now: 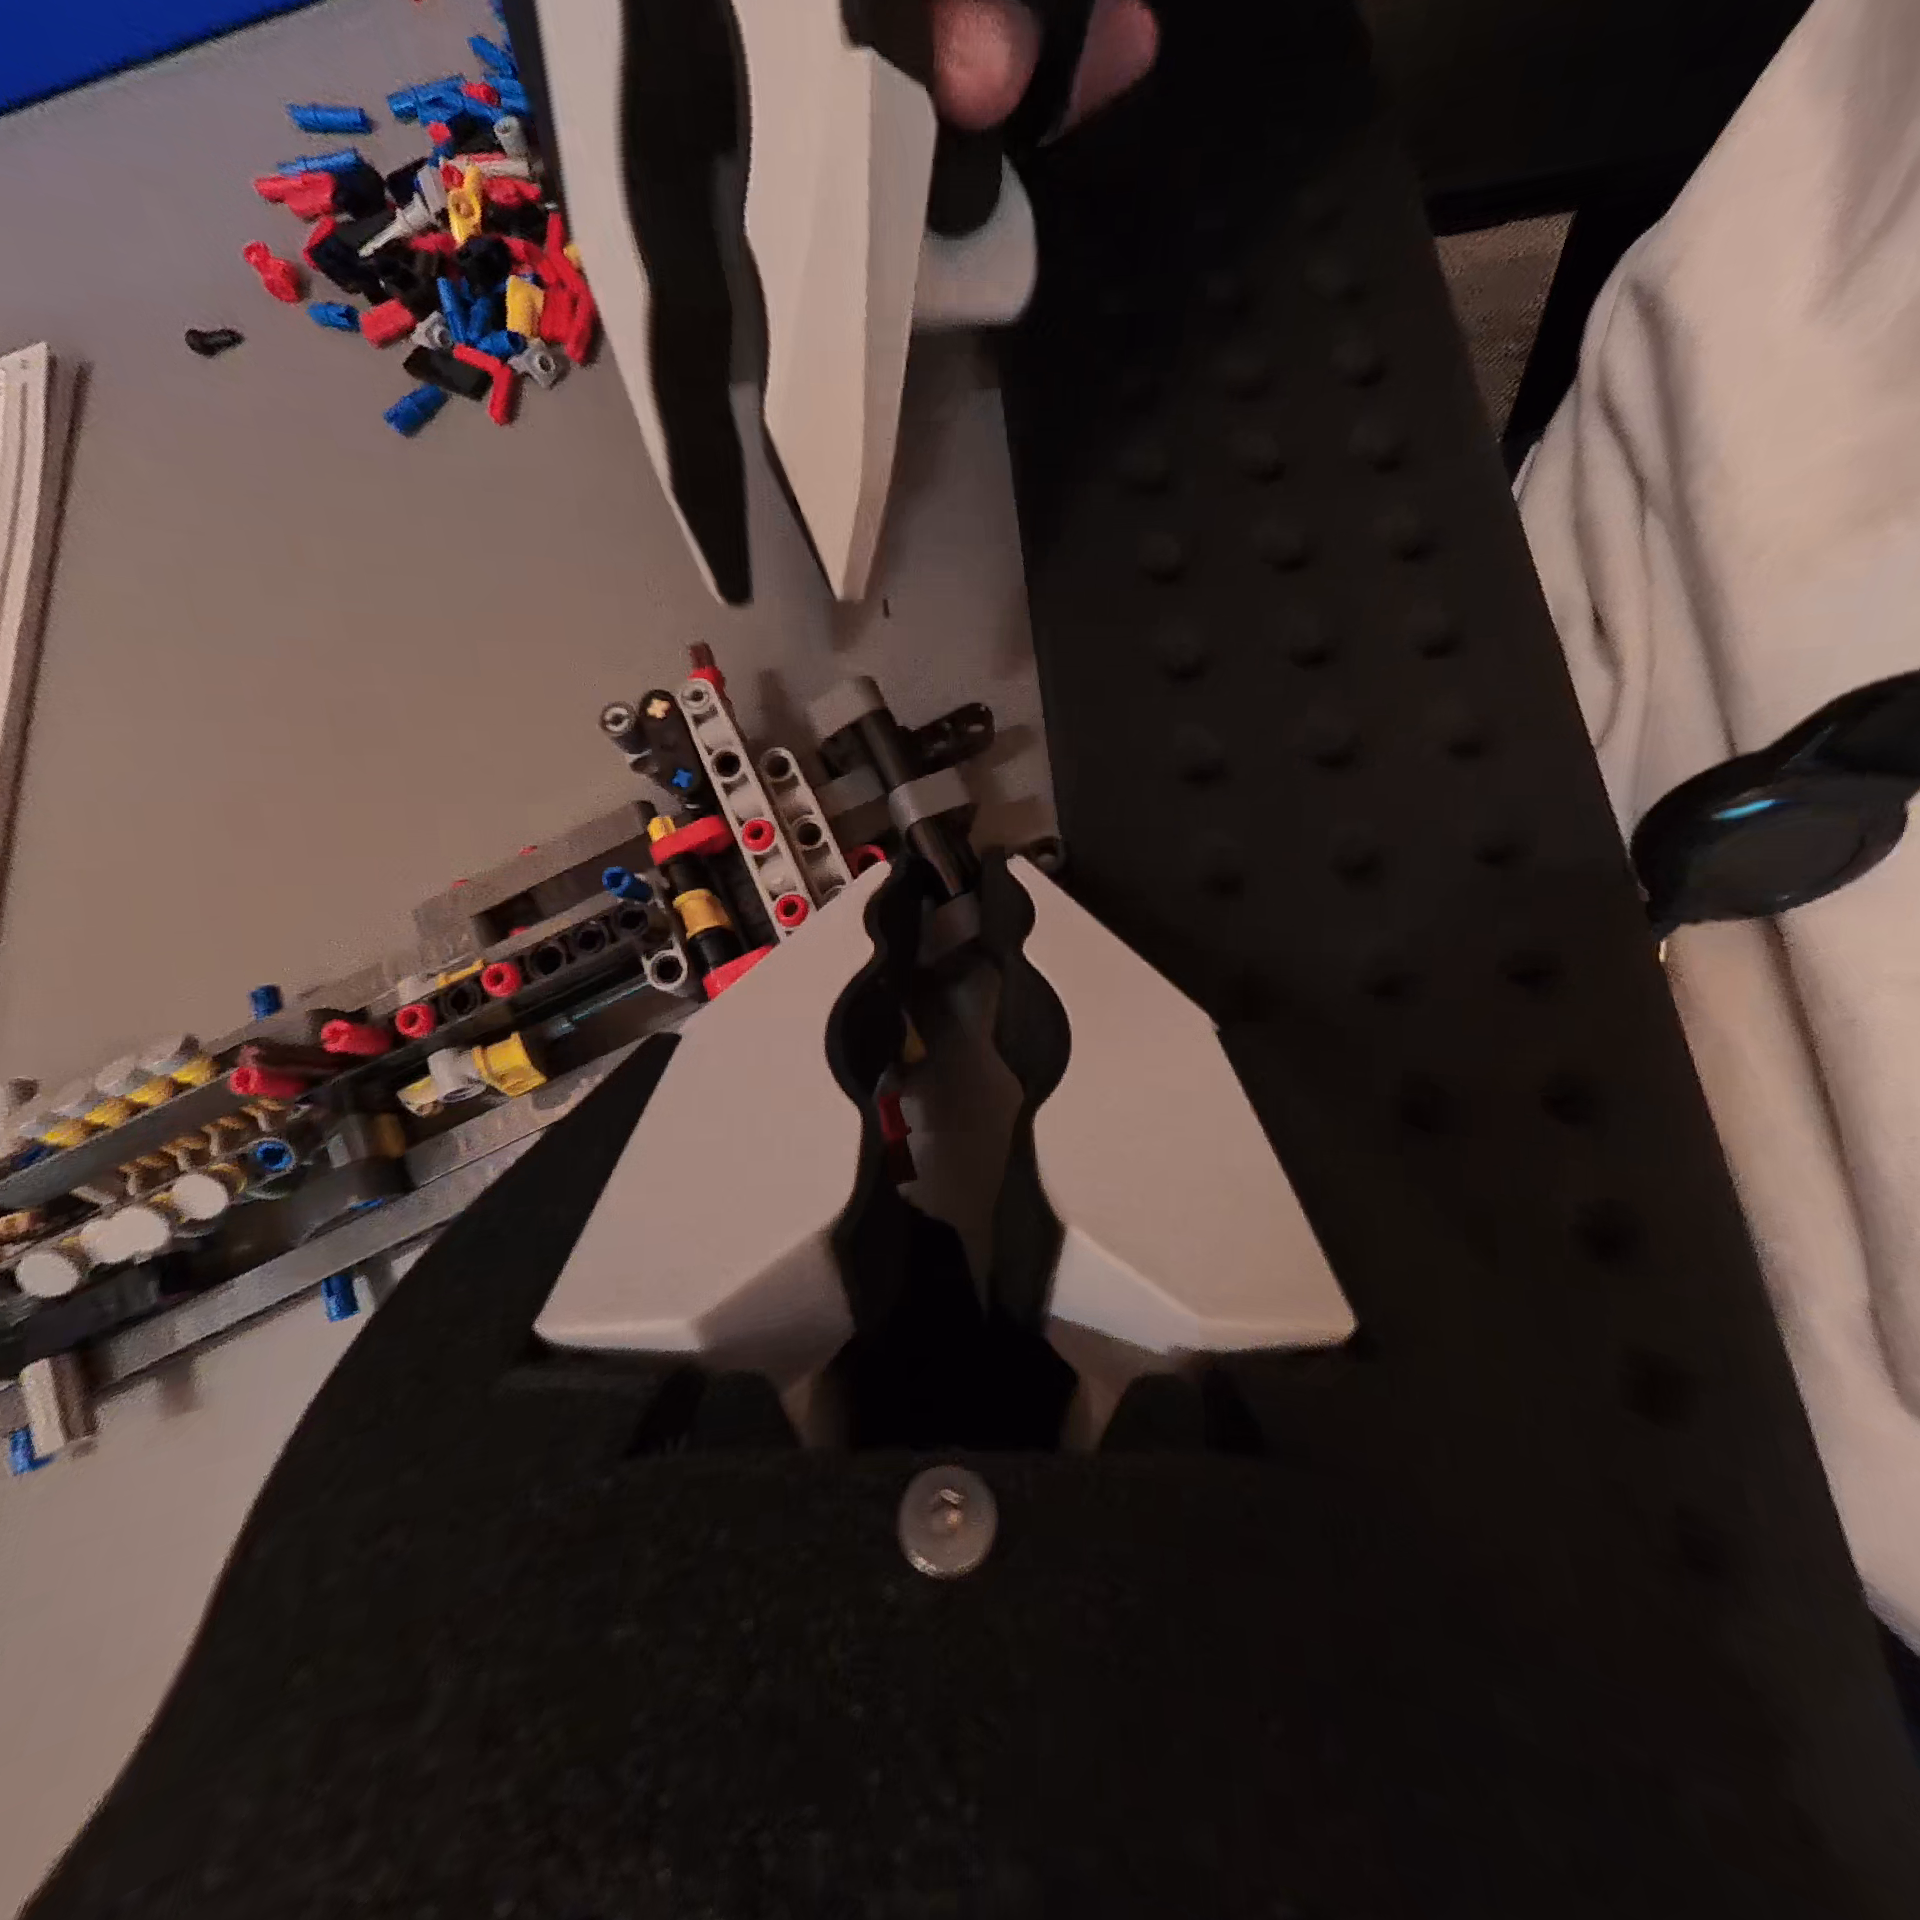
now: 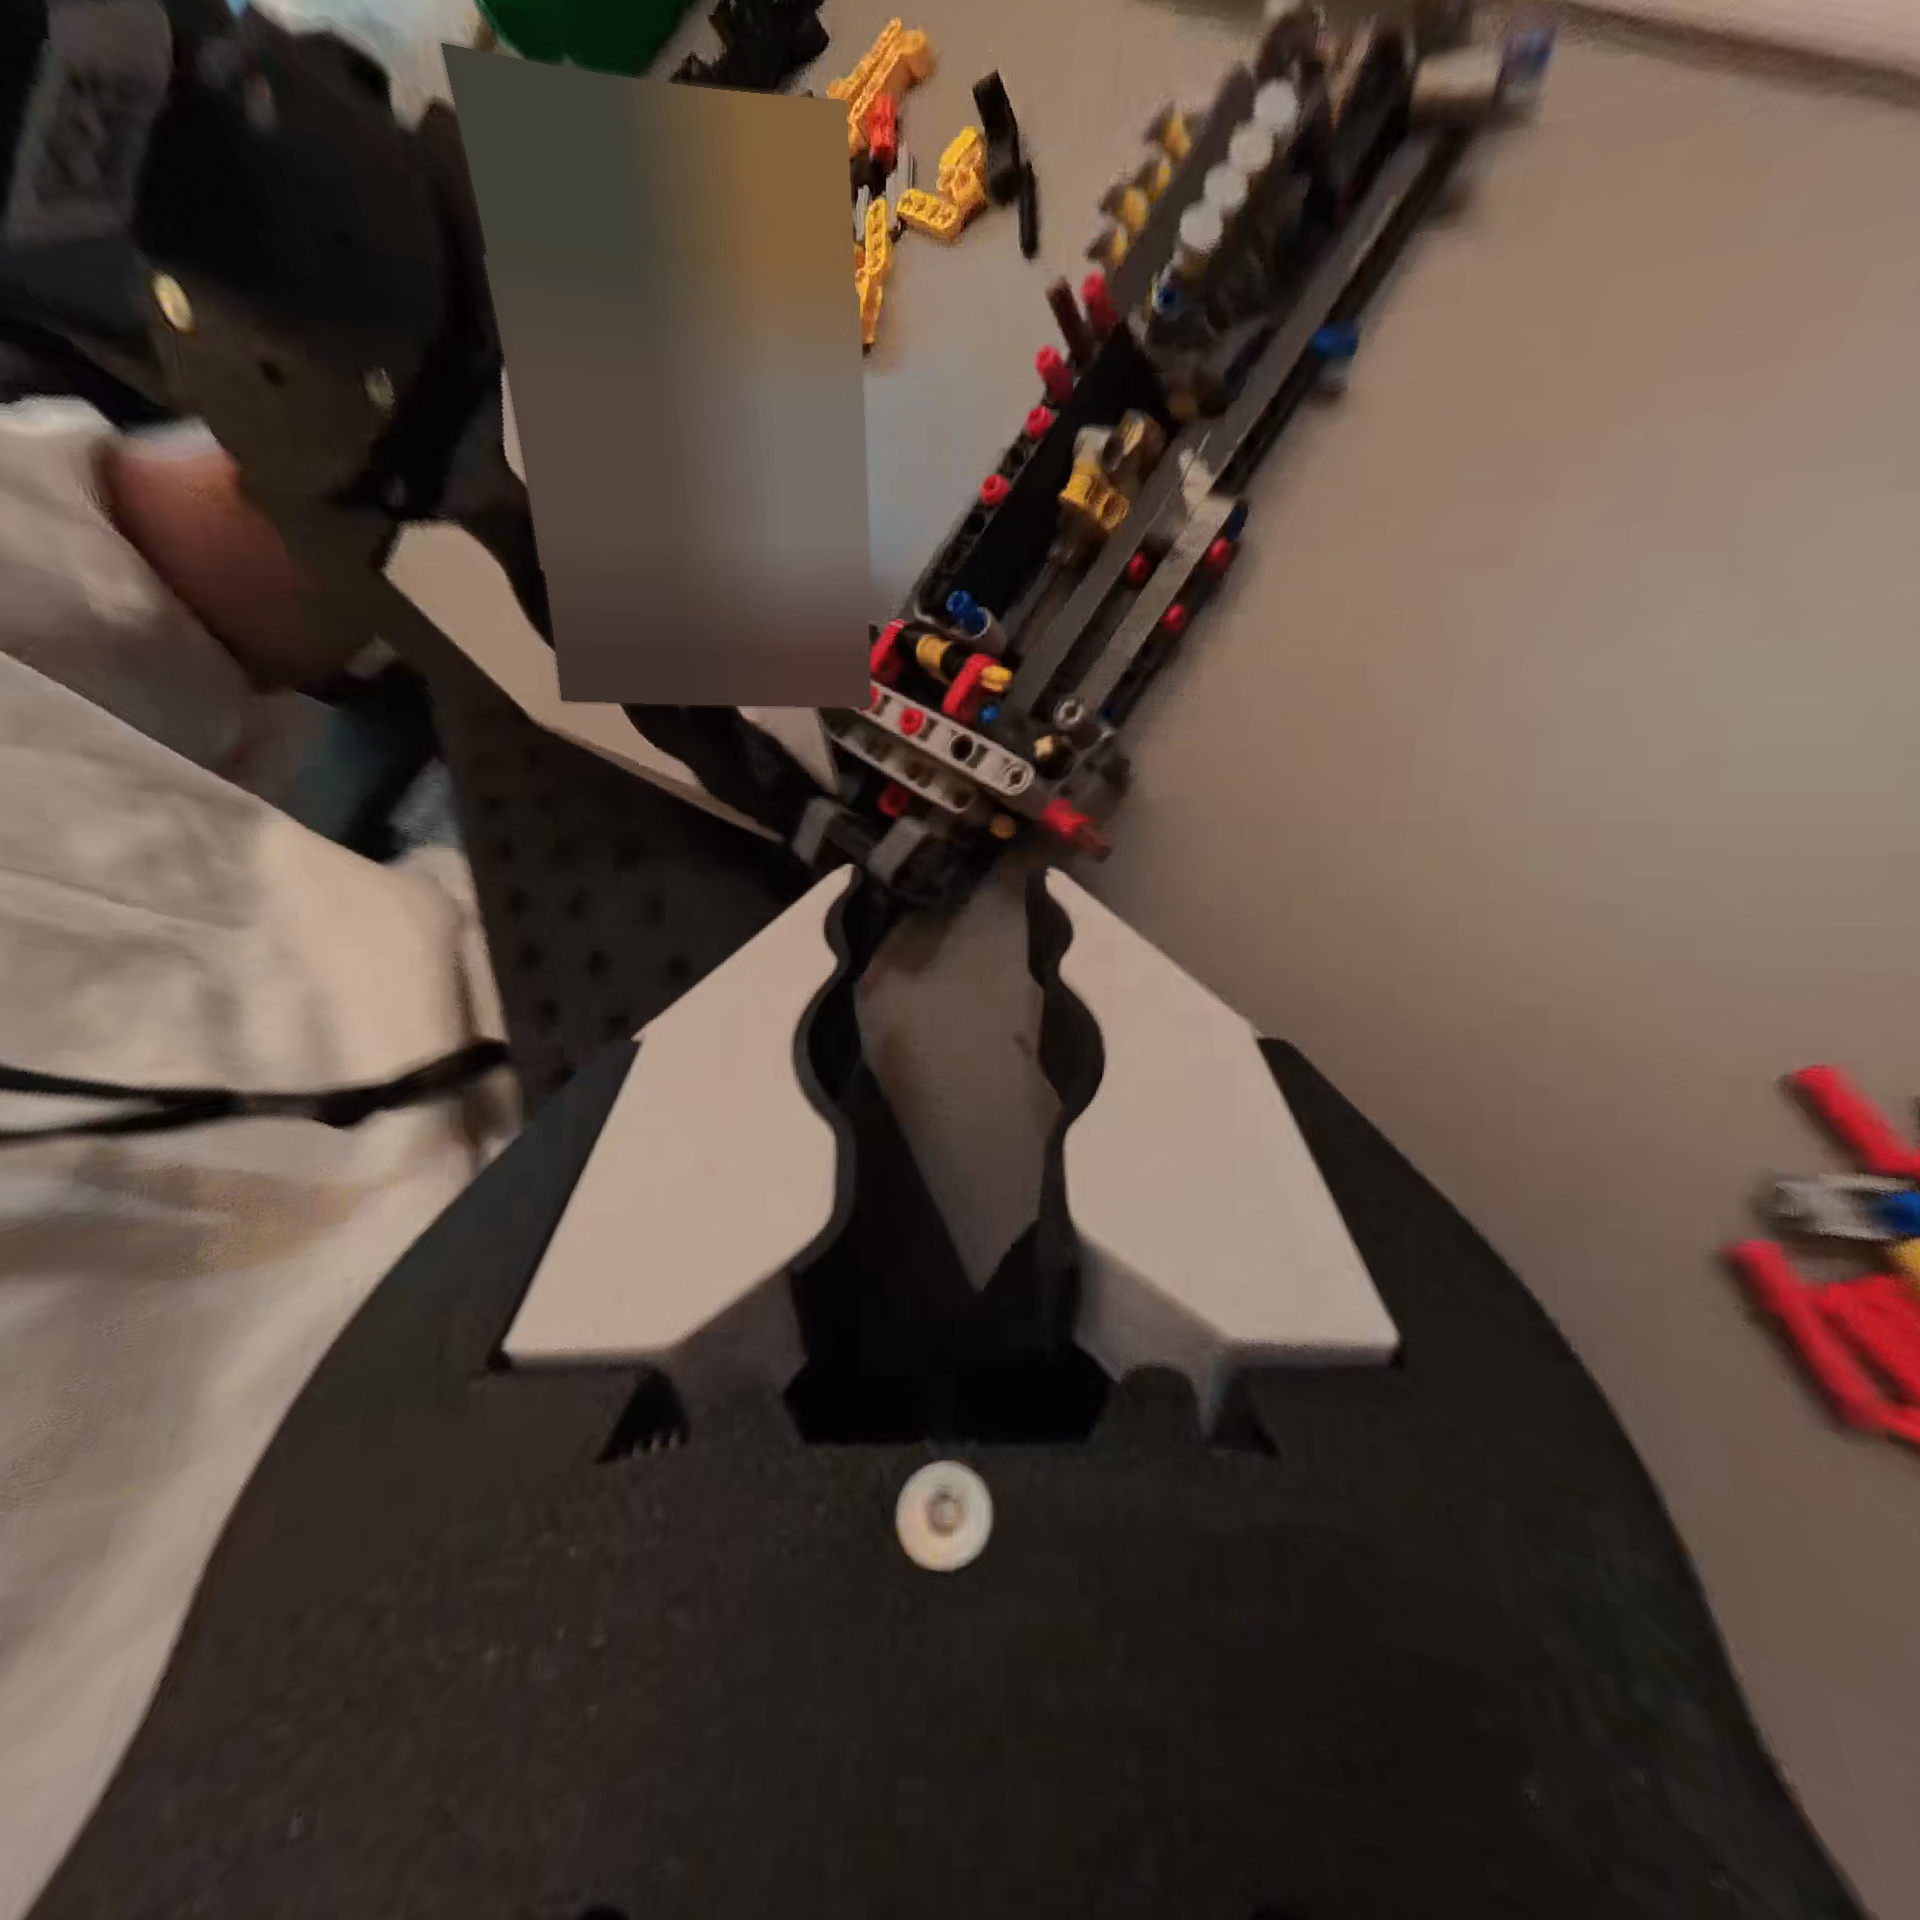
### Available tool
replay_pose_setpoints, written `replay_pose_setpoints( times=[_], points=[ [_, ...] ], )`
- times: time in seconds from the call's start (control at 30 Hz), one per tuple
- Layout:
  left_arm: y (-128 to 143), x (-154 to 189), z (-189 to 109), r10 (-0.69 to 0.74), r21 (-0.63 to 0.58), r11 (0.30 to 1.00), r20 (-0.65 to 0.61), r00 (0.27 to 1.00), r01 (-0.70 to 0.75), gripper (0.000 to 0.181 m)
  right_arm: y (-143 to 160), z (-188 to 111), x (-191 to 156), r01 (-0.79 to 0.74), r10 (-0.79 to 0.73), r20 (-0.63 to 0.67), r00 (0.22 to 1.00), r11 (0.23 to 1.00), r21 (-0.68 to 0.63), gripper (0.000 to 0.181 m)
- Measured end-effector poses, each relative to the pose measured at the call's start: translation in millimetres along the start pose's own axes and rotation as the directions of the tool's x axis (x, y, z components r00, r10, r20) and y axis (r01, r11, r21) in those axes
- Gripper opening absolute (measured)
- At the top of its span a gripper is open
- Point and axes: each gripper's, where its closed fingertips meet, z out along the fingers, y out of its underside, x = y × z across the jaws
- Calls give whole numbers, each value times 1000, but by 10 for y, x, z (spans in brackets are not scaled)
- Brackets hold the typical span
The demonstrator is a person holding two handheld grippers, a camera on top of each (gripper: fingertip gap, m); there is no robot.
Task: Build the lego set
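Observation:
The long lego build (image 1: 499,997), made of grey and black beams with red, blue and yellow pins, lies on the grey table. It also shows in the right wrist view (image 2: 1122,540). My left gripper (image 1: 951,868) is shut on a black and grey piece at the build's near end. My right gripper (image 2: 945,878) is open, its fingertips just short of that same end, with bare table between them. The right gripper also shows from above in the left wrist view (image 1: 795,594), hanging over the table just beyond the build's end. A blurred patch partly hides the left gripper (image 2: 821,821) in the right wrist view.
A pile of small red, blue and black pins (image 1: 436,239) lies far left. Yellow pieces (image 2: 914,177) lie beyond the build and red pieces (image 2: 1849,1299) at the right. A dark studded surface (image 1: 1299,675) and a person's pale clothing (image 1: 1766,520) border the table. Spacing between my two grippers at the tips: around 6 cm.

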Motion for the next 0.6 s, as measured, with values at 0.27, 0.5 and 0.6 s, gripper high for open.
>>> replay_pose_setpoints(
  times=[0.27, 0.5, 0.6],
  points=[
    [-198, -8, -286, -74, 162, 984, -8, 997, 74, 20, -100, 28, -156, 483, -484, -3, 875, 873, -72, 26],
    [32, 33, -221, -232, 64, 971, 15, 973, 231, 26, 33, 182, -104, 612, -591, 160, 791, 767, -192, 26],
    [93, 20, -129, -241, 16, 970, 38, 970, 241, 21, 112, 237, -37, 661, -642, 163, 749, 709, -244, 22]
  ],
)
